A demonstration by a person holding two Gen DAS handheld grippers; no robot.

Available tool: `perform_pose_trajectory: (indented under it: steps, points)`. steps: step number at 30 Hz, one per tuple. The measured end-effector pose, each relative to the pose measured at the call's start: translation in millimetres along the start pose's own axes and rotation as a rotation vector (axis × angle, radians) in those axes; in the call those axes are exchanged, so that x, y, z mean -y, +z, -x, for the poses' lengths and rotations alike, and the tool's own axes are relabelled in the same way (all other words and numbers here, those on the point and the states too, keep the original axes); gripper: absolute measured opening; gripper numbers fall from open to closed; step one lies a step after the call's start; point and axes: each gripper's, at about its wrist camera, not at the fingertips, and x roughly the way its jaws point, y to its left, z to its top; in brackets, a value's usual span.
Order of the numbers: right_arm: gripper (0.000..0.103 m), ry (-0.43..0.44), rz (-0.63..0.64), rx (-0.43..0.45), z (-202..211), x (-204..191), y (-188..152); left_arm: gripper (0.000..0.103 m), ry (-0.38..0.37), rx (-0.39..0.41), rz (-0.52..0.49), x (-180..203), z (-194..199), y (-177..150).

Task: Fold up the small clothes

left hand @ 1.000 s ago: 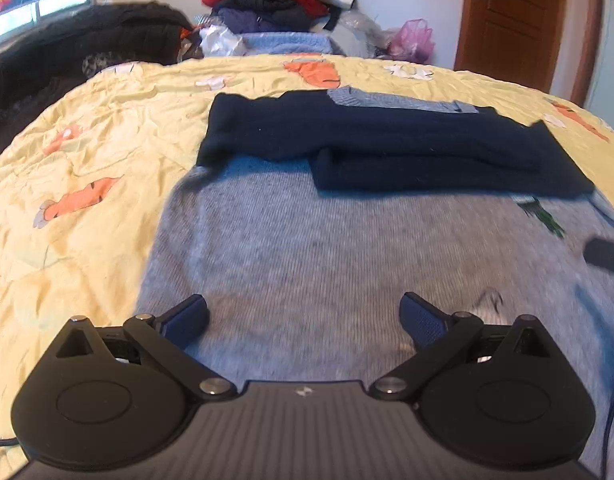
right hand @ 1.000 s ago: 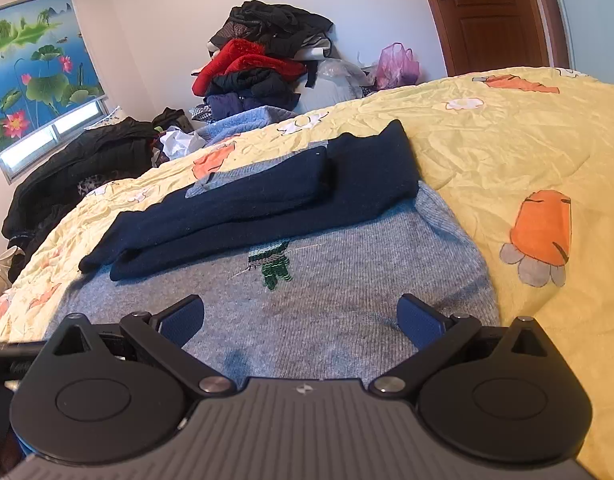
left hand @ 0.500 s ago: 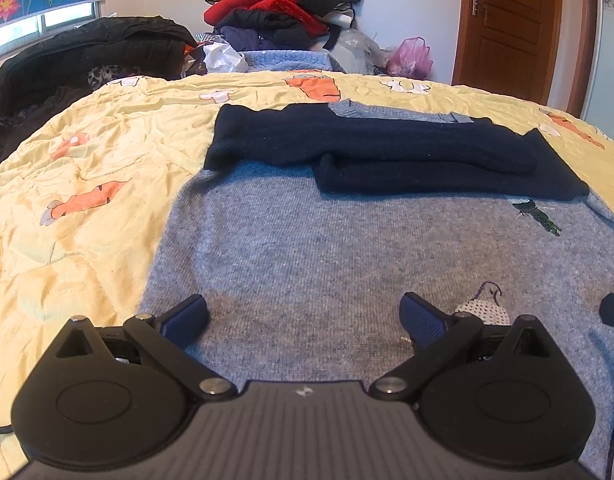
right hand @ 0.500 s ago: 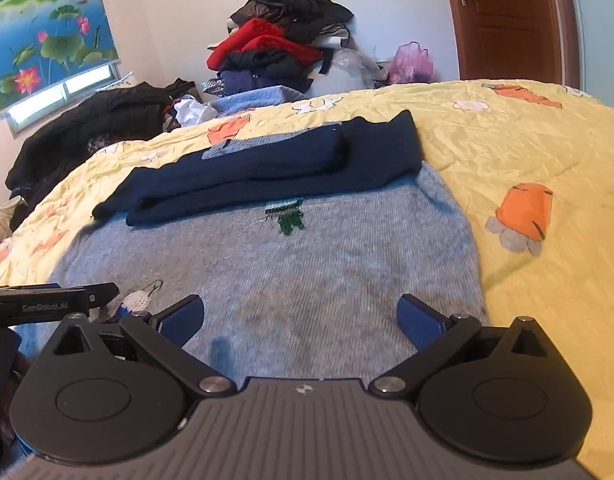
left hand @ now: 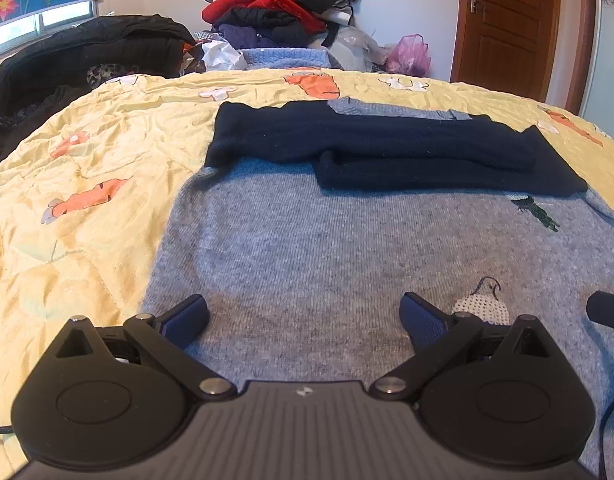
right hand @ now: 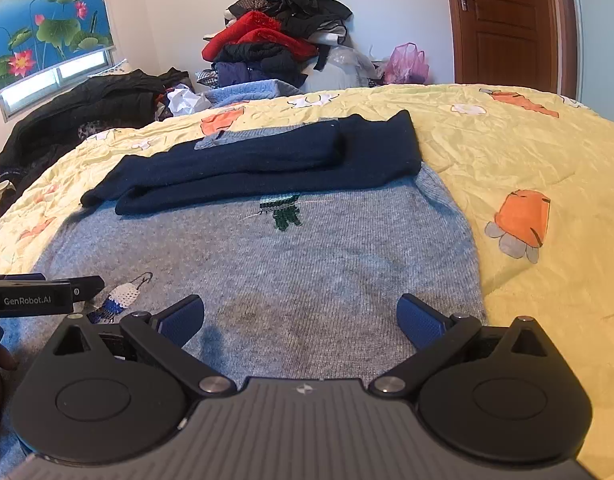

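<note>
A grey knit sweater (left hand: 347, 248) lies flat on the yellow bedspread (left hand: 99, 152), its navy sleeves (left hand: 387, 144) folded across the chest. It also shows in the right wrist view (right hand: 307, 264), with the navy sleeves (right hand: 267, 160) across it. My left gripper (left hand: 305, 316) is open and empty, low over the sweater's near left hem. My right gripper (right hand: 301, 318) is open and empty, low over the near right hem. The left gripper's body (right hand: 43, 294) shows at the left edge of the right wrist view.
A pile of red and dark clothes (left hand: 279, 12) stands beyond the bed's far edge, with a black coat (left hand: 87, 56) at the far left. A pink bag (left hand: 411, 54) and a wooden door (left hand: 507, 24) are at the back right.
Both grippers have dropped lower and pulled back toward the sweater's near hem; the view is flatter across the bed. Both stay open. The sweater has not moved.
</note>
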Motion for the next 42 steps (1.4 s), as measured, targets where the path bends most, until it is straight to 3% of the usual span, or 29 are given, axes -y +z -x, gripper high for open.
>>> perform_pose_trajectory:
  steps: [18, 32, 42]
  points:
    - [0.103, -0.058, 0.077, -0.031, -4, -12, -1, 0.103, -0.004, 0.009, 0.001, -2, 18, -19]
    - [0.103, -0.078, 0.148, -0.056, 28, -19, -26, 0.103, 0.003, 0.007, 0.002, -2, 20, -19]
    - [0.103, -0.081, 0.157, -0.058, 27, -20, -26, 0.103, -0.007, -0.016, 0.008, -9, 56, -50]
